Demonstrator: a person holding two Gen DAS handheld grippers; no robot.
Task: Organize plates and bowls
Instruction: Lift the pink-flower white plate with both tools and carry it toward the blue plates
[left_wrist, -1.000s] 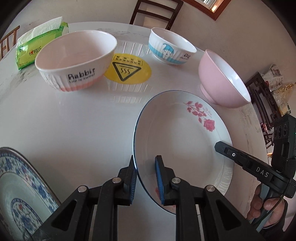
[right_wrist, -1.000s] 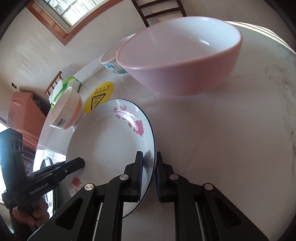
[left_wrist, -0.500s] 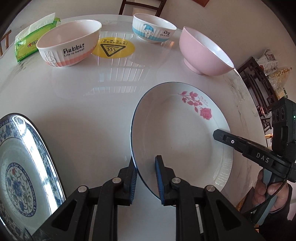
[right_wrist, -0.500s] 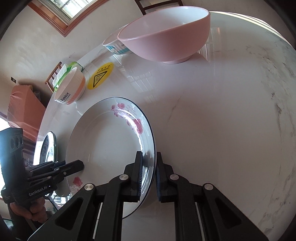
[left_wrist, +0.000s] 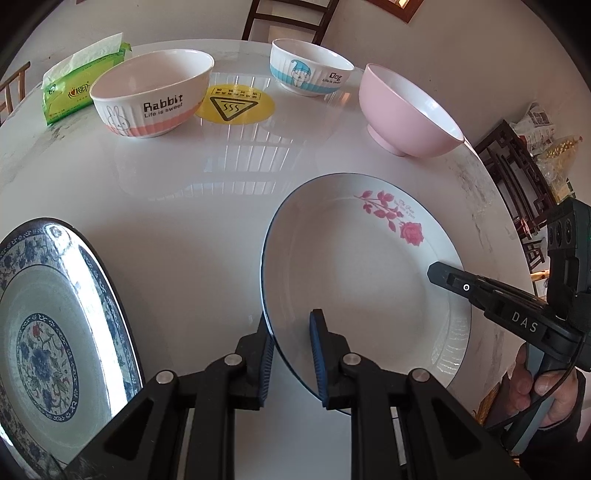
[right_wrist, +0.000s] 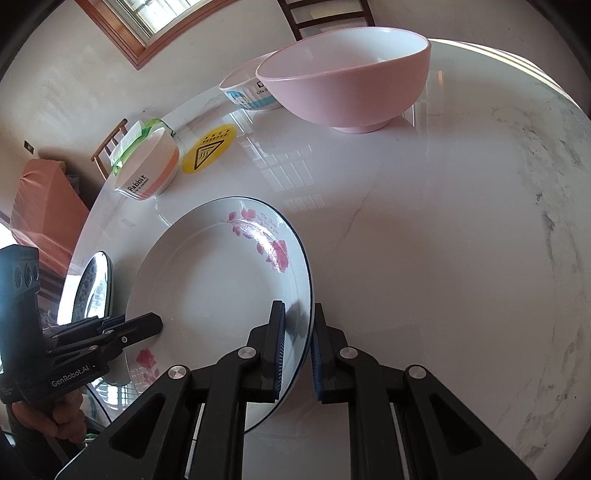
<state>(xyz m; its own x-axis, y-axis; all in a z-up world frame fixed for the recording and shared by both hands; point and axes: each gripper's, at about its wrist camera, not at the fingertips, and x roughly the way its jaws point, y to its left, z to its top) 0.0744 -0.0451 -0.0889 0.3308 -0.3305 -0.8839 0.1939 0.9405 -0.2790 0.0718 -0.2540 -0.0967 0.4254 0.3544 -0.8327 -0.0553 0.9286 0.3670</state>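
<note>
Rose plate (left_wrist: 354, 273), farther from the pink bowl (left_wrist: 406, 110) than before

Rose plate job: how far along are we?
Nothing looks stacked yet. In hand: both tongs, left and right, clamp opposite rims of the white rose-printed plate. Left: the blue-and-white patterned plate, Rabbit bowl, Dog bowl and plain pink bowl all stand apart on the table.

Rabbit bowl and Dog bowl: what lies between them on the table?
A round yellow warning sticker lies on the white table, seen in the left wrist view.
</note>
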